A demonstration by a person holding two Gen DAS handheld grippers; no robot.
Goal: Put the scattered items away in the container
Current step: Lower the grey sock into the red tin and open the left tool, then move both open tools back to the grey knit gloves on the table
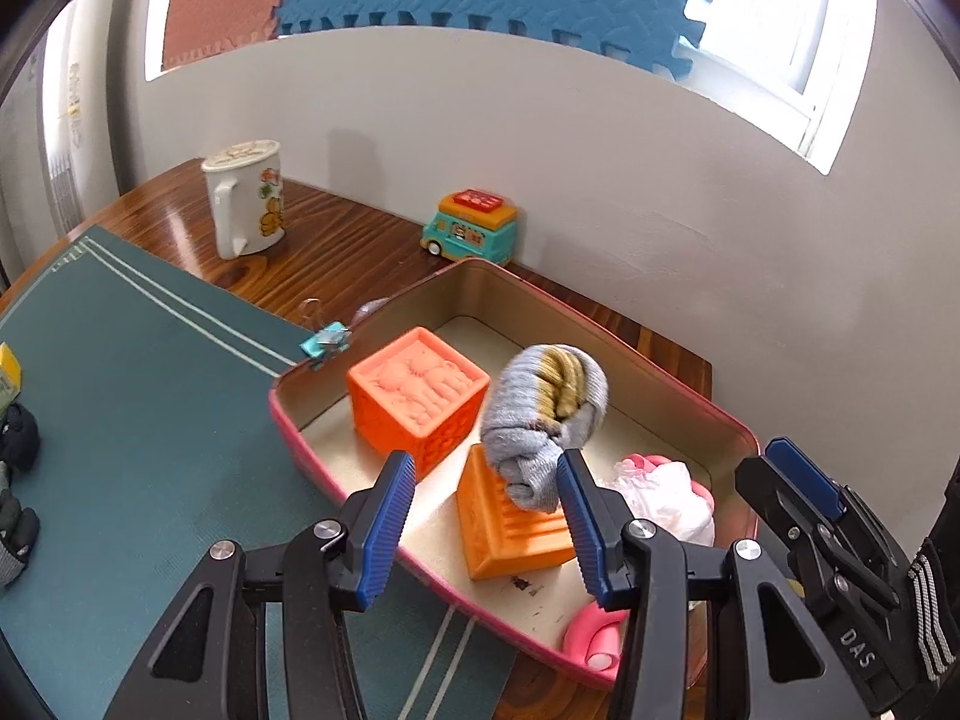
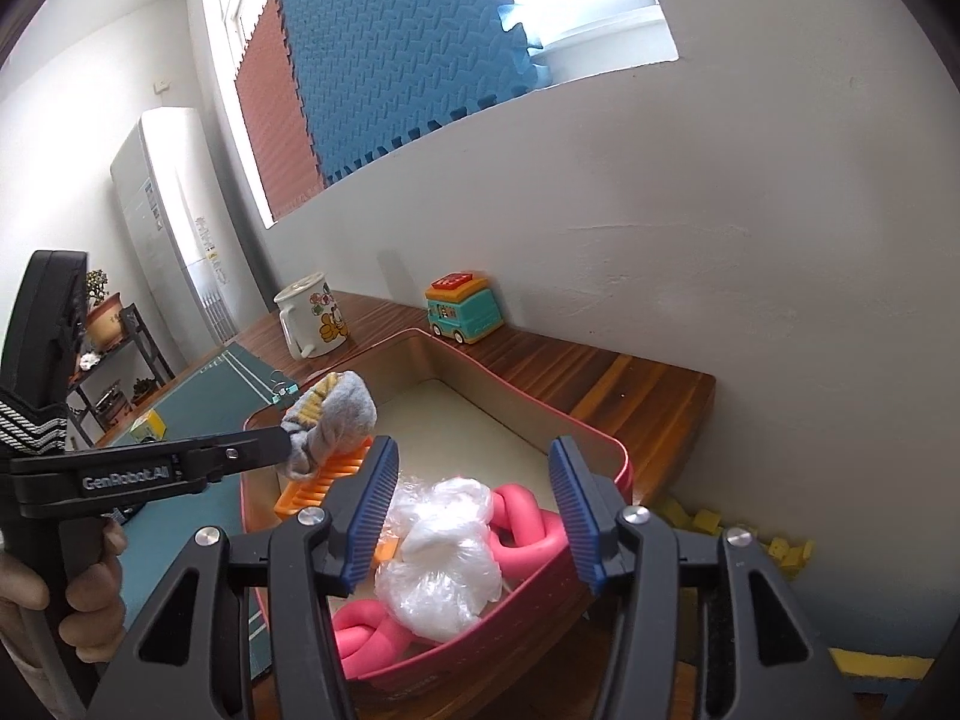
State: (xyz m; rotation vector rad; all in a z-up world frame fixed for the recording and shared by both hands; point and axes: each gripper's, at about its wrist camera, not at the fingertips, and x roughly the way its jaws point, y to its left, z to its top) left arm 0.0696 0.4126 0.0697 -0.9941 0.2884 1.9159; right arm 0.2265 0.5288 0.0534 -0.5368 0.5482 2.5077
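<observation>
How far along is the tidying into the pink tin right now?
Done: the orange cube, orange ridged block, grey rolled sock, plastic bag and pink twisted toy lie in the pink tin. In hand: nothing; both the left gripper and right gripper are open. Left: binder clip, toy bus, perhaps the mug.

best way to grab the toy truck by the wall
Grip the toy truck across its teal body, below the orange roof, coming from above: it stands upright on its wheels on the wooden table, close to the wall, which likely blocks an approach from behind.
</observation>
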